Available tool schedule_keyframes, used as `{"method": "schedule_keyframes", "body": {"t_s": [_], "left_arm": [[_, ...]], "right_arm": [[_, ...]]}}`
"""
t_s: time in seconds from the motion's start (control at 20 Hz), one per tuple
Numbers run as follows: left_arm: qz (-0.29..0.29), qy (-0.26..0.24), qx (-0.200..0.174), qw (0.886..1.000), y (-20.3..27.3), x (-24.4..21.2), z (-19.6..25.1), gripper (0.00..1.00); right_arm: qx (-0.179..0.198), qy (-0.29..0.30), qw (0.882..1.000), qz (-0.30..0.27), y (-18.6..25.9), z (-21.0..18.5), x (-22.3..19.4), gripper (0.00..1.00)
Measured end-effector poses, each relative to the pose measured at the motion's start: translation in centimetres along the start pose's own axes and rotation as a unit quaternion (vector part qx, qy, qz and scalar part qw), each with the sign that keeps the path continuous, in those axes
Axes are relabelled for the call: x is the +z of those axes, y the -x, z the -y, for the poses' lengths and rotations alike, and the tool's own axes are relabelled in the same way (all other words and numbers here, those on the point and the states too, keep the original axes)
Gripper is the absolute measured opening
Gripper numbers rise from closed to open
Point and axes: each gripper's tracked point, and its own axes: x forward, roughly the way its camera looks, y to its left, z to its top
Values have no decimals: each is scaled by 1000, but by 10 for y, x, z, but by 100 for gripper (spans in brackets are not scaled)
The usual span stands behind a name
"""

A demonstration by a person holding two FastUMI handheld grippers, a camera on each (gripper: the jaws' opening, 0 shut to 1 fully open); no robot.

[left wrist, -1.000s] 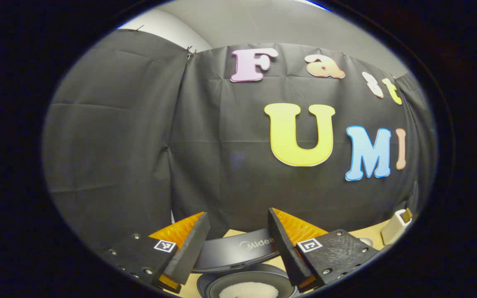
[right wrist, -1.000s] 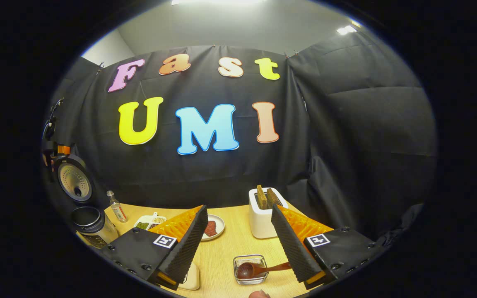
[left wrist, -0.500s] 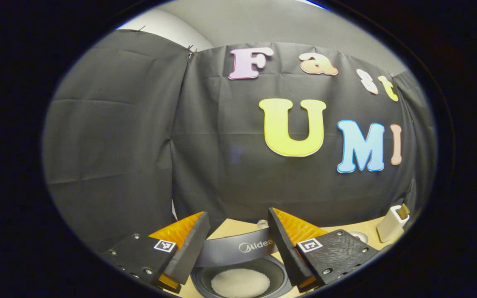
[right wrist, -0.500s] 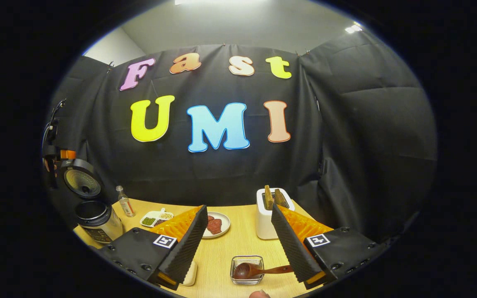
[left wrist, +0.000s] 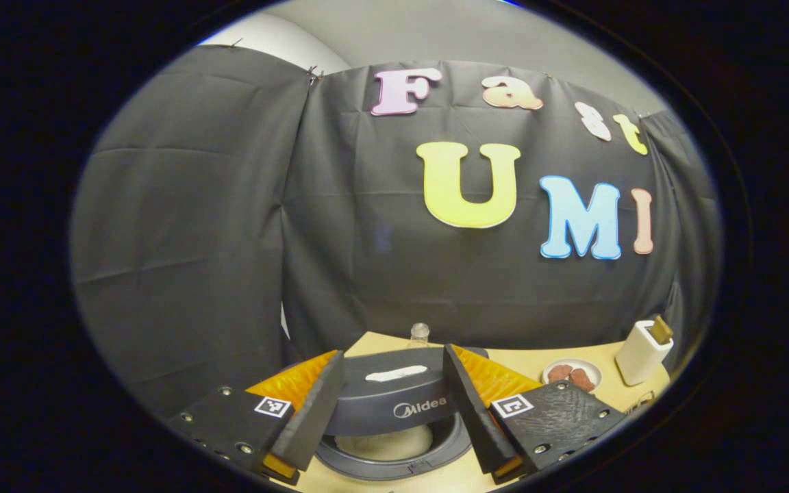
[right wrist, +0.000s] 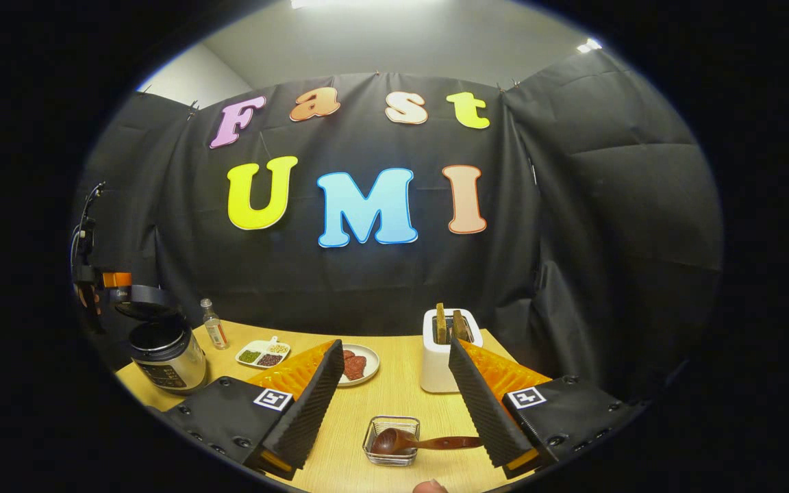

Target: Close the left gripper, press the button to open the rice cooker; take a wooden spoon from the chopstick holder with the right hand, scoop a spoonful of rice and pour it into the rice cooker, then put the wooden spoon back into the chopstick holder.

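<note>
The left gripper (left wrist: 389,400) is hovering with fingers spread apart over the rice cooker (left wrist: 394,418), whose lid (left wrist: 394,397) is lying partly lowered between them. The right gripper (right wrist: 394,397) is also standing open, gripping nothing, above the wooden spoon (right wrist: 411,443) resting across a small glass dish (right wrist: 391,441) near the table's (right wrist: 394,383) front edge. The rice cooker is sitting at the table's left edge.

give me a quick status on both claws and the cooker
Left claw open over rice cooker, lid partly down. Right claw open, empty; wooden spoon lies across glass dish. Nothing blocking.
</note>
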Motion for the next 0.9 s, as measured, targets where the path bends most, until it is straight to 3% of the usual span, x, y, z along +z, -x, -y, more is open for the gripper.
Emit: {"method": "schedule_keyframes", "body": {"t_s": [0.9], "left_arm": [[-49, -39, 10, 998, 25, -126, 18, 92]], "right_arm": [[37, 16, 999, -4, 2, -5, 1, 98]]}}
